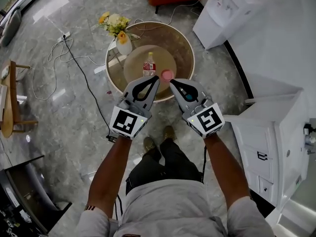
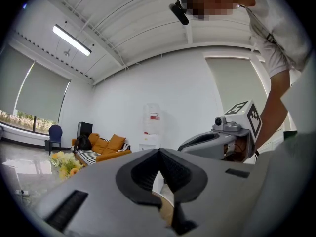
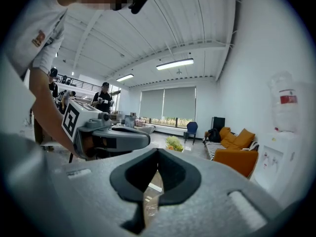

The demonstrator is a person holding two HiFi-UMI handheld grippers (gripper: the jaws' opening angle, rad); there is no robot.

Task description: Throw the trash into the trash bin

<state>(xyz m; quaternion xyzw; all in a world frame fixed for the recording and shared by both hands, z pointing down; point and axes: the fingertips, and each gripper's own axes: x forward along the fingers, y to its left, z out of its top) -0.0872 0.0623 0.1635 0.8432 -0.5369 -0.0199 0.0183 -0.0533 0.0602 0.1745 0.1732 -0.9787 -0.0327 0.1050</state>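
Your left gripper [image 1: 157,78] and right gripper [image 1: 172,82] both have their jaws pressed together on nothing, and the bottle [image 1: 149,65] stands upright on the round table [image 1: 183,47] just ahead of the left one — the small pink thing [image 1: 167,75] sits nearer the right — so open before reaching.

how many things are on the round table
3: a vase of flowers at the far left edge, a plastic bottle near the middle, a pink cup just right of it. The near edge is covered; more may hide there.
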